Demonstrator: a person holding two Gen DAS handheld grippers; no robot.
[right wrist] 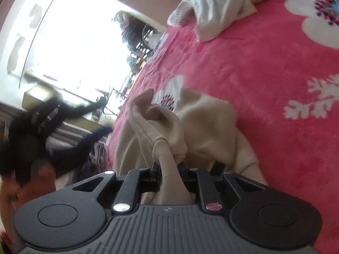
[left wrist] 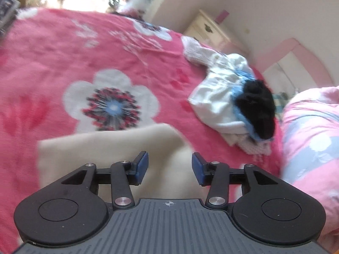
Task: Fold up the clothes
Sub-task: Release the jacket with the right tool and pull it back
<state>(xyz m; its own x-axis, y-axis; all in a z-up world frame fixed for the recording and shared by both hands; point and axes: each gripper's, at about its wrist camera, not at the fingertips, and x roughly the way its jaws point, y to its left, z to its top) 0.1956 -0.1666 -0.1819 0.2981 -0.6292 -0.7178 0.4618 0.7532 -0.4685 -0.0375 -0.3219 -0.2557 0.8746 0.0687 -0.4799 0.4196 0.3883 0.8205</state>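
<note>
No legible writing is seen. Beige garment [right wrist: 203, 118], soft knit, bunched, is clamped by right hand-held gripper [right wrist: 168, 172]; left hand-held gripper [left wrist: 170, 168] is held wide, empty, above fleecy pink floral blanket [left wrist: 53, 48].

Bed w/ red floral blanket [left wrist: 53, 48]; cream nightstand [left wrist: 208, 30] by off-white wall [left wrist: 264, 6]; pink headboard [left wrist: 296, 48]. Bright blown-out window [right wrist: 80, 42], desk [right wrist: 42, 97] under it.

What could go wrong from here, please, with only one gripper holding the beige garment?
1. The right gripper pinches only a bunched fold of the beige garment, so it may slip or fold crooked.
2. The left gripper is open above the cloth; lifting one-handed could drag it across the pink blanket toward the unfolded clothes pile.
</note>
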